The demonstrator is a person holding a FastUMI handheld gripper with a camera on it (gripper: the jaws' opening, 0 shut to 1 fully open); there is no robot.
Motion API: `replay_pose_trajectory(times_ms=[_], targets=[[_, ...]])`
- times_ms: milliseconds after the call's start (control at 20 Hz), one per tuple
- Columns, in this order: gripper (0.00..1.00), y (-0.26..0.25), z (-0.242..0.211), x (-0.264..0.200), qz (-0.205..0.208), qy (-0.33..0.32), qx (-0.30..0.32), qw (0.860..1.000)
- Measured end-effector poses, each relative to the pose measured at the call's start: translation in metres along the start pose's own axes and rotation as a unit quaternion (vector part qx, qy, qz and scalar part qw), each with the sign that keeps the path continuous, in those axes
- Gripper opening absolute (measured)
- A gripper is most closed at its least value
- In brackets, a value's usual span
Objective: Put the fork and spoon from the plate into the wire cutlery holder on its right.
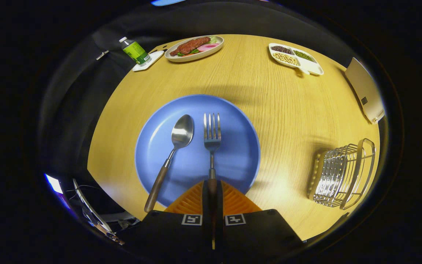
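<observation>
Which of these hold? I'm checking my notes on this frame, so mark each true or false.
1. The gripper is shut on the fork handle. True.
2. The spoon is in the wire cutlery holder. False: it lies on the blue plate, beside the fork.
3. The wire cutlery holder holds no cutlery. True.
4. The green-labelled bottle stands on the blue plate. False: it stands on a small white tray across the table.
</observation>
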State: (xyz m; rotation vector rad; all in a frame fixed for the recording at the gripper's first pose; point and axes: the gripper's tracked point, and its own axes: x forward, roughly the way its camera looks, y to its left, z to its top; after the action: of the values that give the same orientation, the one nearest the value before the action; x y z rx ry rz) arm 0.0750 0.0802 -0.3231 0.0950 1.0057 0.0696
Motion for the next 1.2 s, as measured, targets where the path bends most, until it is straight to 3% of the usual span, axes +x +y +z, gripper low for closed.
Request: replay_pose_trajectory(times_ms=[400, 650, 950, 1200], targets=[[0.08, -0.036, -0.013, -0.106, 0.029, 0.011, -0.031, 0.999], [0.08, -0.094, -0.027, -0.160, 0.013, 0.051, -0.066, 0.996], [0.08, -0.159, -0.025, -0.181, -0.022, 0.108, -0.097, 0.989], [0.08, -0.189, -0.033, -0.172, -0.048, 0.193, -0.133, 0.971]])
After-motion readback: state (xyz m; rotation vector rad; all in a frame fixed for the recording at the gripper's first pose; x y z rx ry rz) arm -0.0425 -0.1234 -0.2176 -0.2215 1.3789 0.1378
